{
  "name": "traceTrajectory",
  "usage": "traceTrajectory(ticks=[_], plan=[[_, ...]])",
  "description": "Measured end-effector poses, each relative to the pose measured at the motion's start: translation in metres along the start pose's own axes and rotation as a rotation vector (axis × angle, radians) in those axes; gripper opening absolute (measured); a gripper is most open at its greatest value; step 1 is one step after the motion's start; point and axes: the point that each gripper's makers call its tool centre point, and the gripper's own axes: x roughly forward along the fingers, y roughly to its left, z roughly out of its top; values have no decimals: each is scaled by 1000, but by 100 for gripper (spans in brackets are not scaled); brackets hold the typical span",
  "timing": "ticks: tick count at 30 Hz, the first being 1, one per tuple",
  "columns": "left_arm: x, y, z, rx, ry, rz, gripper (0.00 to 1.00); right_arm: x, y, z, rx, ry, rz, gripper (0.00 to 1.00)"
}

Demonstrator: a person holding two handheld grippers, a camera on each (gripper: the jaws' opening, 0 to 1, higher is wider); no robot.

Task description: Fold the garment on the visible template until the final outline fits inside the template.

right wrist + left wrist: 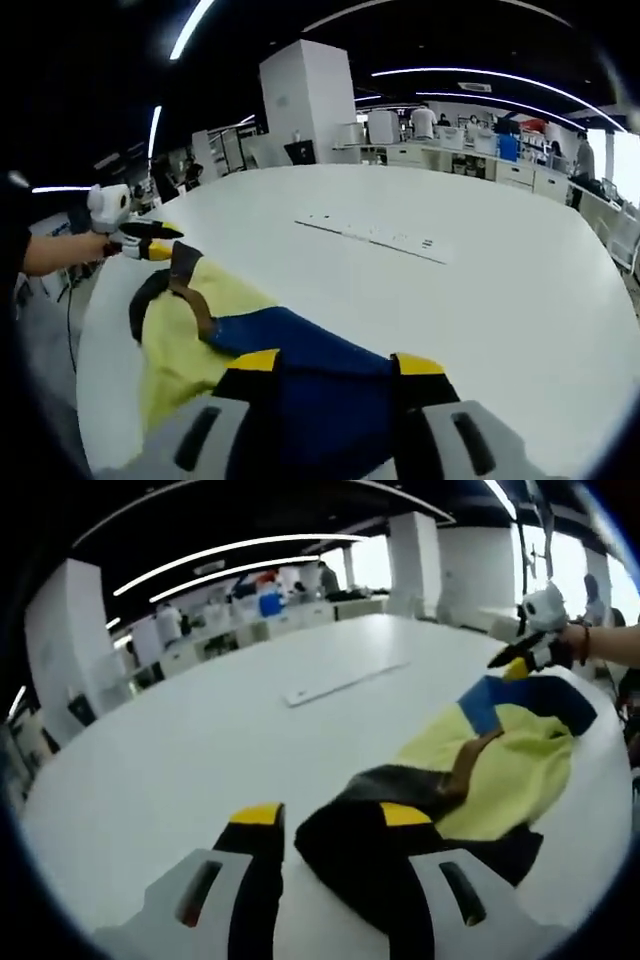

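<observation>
Left gripper (pixel 330 818): jaws apart, yellow-tipped, black and grey bodies. The black end of the garment (pixel 470 770) lies between and under them; whether the tips touch the cloth cannot be told.

Right gripper (pixel 335 362): jaws apart, yellow-tipped. The blue part of the garment lies between them and beneath them; contact cannot be told.

Garment: yellow body, blue panel at one end, black part at the other, brown strip across the middle. It lies crumpled and partly spread near the edge of the table (pixel 220 730), stretching from one gripper to the other.

In the left gripper view, the right gripper sits at the far end of the garment, held by a hand (pixel 580 640) with a bare forearm. In the right gripper view, the left gripper shows at the far black end, likewise hand-held.

Table: white, rounded. A long white strip (pixel 345 682) lies flat near its middle, well apart from the garment.

Surroundings: white pillars (pixel 310 100), ceiling light strips, distant desks.
</observation>
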Motion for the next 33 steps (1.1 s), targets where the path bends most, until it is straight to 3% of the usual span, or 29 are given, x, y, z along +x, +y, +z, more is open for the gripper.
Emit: traceTrajectory(ticks=[3, 9, 13, 16, 17, 18, 20, 23, 26, 31, 33], plan=[[5, -5, 3, 29, 1, -26, 31, 1, 13, -7, -86, 42, 12, 40], [14, -6, 7, 42, 11, -30, 27, 9, 36, -5, -222, 37, 54, 34], [18, -8, 6, 50, 14, -44, 23, 16, 45, -7, -261, 45, 65, 33], [21, -6, 5, 37, 5, -59, 18, 22, 48, -12, -296, 64, 88, 33], [21, -4, 4, 104, 16, -47, 17, 25, 48, -14, -317, 79, 80, 33], [21, -4, 3, 109, 21, -41, 16, 27, 47, -16, -338, 86, 80, 32], [22, -10, 5, 58, 8, -63, 13, 30, 48, -15, -362, 83, 79, 28], [23, -7, 5, 60, 8, -52, 9, 35, 47, -11, -442, 84, 69, 26], [24, -9, 5, 54, 8, -57, 7, 42, 51, -13, -465, 98, 81, 26], [26, -12, -1, 60, 31, -65, 0, 48, 56, -15, -510, 109, 101, 16], [25, -12, 0, 48, 19, -65, 0, 48, 56, -13, -511, 103, 91, 7]])
